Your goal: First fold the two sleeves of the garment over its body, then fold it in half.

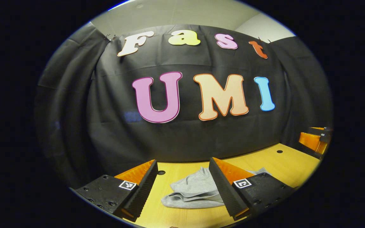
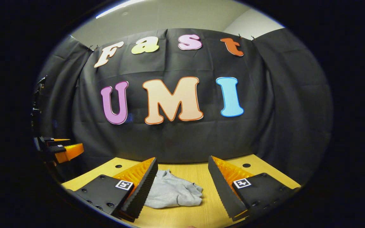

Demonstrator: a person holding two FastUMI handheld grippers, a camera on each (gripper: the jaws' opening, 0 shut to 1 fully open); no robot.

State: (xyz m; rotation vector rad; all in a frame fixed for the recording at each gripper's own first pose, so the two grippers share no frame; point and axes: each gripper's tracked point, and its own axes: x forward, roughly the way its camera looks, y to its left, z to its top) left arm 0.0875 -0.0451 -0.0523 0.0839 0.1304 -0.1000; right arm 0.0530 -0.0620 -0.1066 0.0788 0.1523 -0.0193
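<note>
A grey garment [image 1: 195, 190] lies bunched in folds on the wooden table [image 1: 182, 218]. In the left gripper view my left gripper [image 1: 182, 186] is held above the table, open, with the garment ahead between its fingers and partly behind the right one. The right gripper view has the same garment [image 2: 173, 191] ahead and to the left, partly hidden by the left finger of my right gripper [image 2: 182, 185], which is open and holds nothing. The right gripper [image 1: 315, 139] shows at the far right of the left gripper view, the left gripper [image 2: 59, 148] at the far left of the right gripper view.
The black cloth wall [image 1: 185, 139] closes the back of the booth right behind the table's far edge. Small round holes [image 2: 246, 165] mark the tabletop [image 2: 201, 177] near its back corners. Bare wood lies to the right of the garment.
</note>
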